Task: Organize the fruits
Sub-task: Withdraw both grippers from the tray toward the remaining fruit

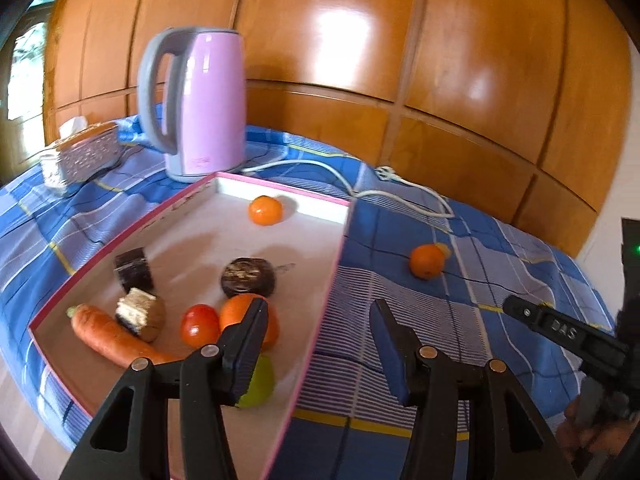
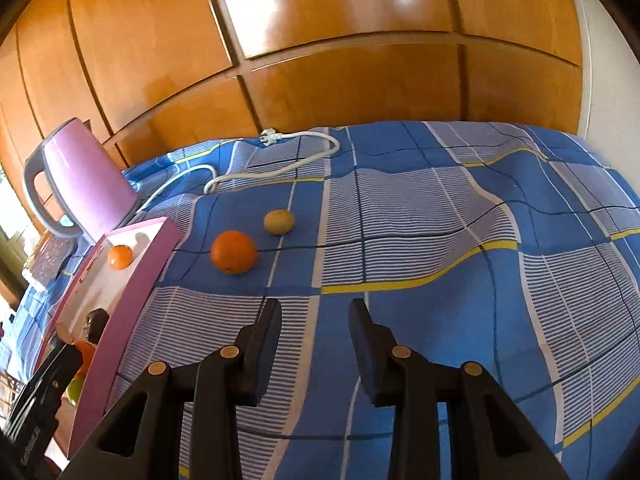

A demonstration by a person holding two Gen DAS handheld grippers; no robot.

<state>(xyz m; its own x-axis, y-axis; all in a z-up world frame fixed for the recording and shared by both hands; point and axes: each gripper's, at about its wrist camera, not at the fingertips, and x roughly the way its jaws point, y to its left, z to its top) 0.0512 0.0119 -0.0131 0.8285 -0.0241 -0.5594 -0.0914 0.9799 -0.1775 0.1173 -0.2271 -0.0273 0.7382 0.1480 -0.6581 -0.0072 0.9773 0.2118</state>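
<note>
A shallow pink-rimmed box (image 1: 338, 264) lies on the blue checked cloth. In it are an orange at the far end (image 1: 265, 210), a carrot (image 1: 108, 336), a tomato (image 1: 199, 325), another orange (image 1: 240, 312), a green fruit (image 1: 262, 384) and dark cake pieces (image 1: 248, 282). On the cloth to the right of the box lie an orange (image 2: 233, 251) and a yellow-green fruit (image 2: 279, 221). My left gripper (image 1: 320, 312) is open and empty over the box's right wall. My right gripper (image 2: 316, 312) is open and empty, near side of the loose orange.
A pink electric kettle (image 1: 204, 100) stands behind the box, its white cord and plug (image 2: 276, 148) trailing over the cloth. A tissue box (image 1: 84, 152) sits at the far left. Wooden panelling (image 1: 400, 40) backs the table.
</note>
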